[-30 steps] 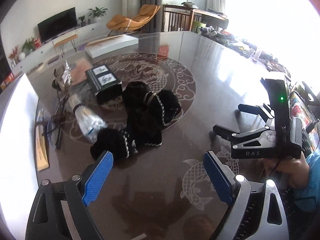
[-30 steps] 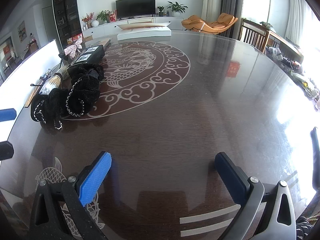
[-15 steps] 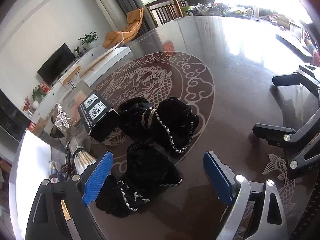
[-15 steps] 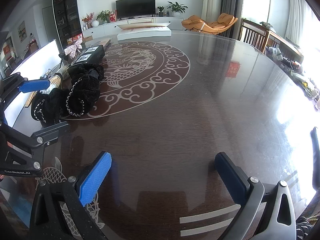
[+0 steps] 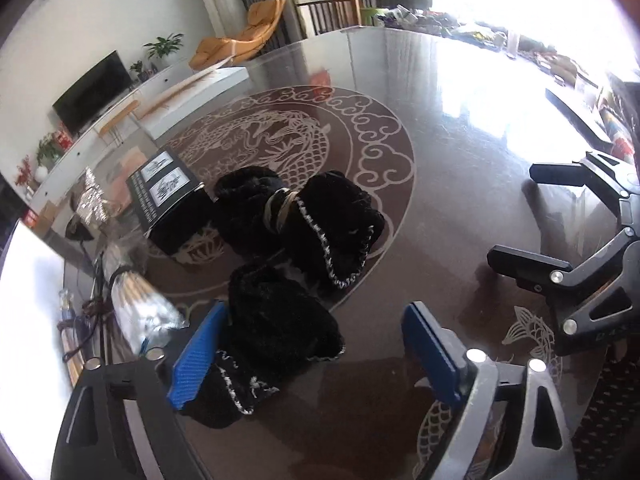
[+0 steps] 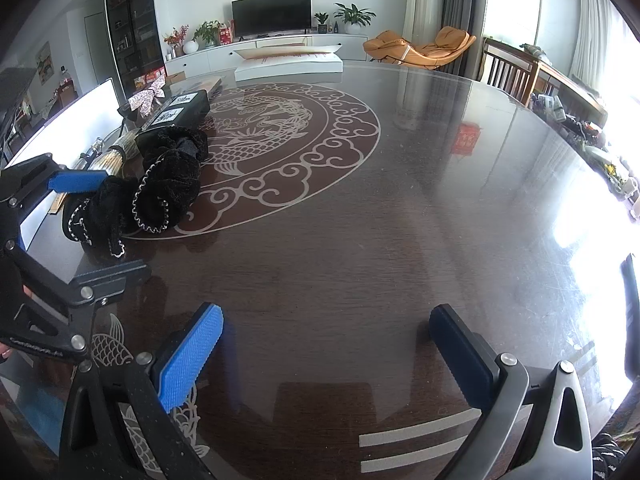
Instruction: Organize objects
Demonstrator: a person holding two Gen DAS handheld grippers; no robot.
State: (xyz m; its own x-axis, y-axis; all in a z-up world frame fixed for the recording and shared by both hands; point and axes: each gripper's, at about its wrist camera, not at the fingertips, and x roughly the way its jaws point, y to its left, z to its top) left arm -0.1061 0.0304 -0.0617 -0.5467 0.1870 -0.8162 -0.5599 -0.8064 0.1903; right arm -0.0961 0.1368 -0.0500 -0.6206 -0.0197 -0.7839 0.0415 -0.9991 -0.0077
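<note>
Several black velvet pouches with silver trim lie on the dark dragon-patterned table (image 5: pixel 460 140). The nearest pouch (image 5: pixel 280 320) sits between the fingers of my left gripper (image 5: pixel 312 354), whose jaws are closing. The left blue pad (image 5: pixel 196 356) is against the pouch's side, while the right pad (image 5: pixel 430 352) stands apart from it. A larger pouch (image 5: pixel 328 220), tied with a band, lies just beyond. In the right wrist view the left gripper (image 6: pixel 96 228) straddles the near pouch (image 6: pixel 96 216). My right gripper (image 6: pixel 326 360) hovers open over bare table, nothing between its fingers.
A black box (image 5: pixel 168 192) with white labels stands behind the pouches. A wrapped bundle of sticks (image 5: pixel 136 304) and a silver bow (image 5: pixel 94 200) lie to the left by a white board (image 5: pixel 24 300). A white flat box (image 6: pixel 288 66) sits at the table's far edge.
My left gripper has come down and in over the pouches, rolling a little. The nearest pouch now lies between its fingers, and the jaws have narrowed. The right gripper has stayed put.
</note>
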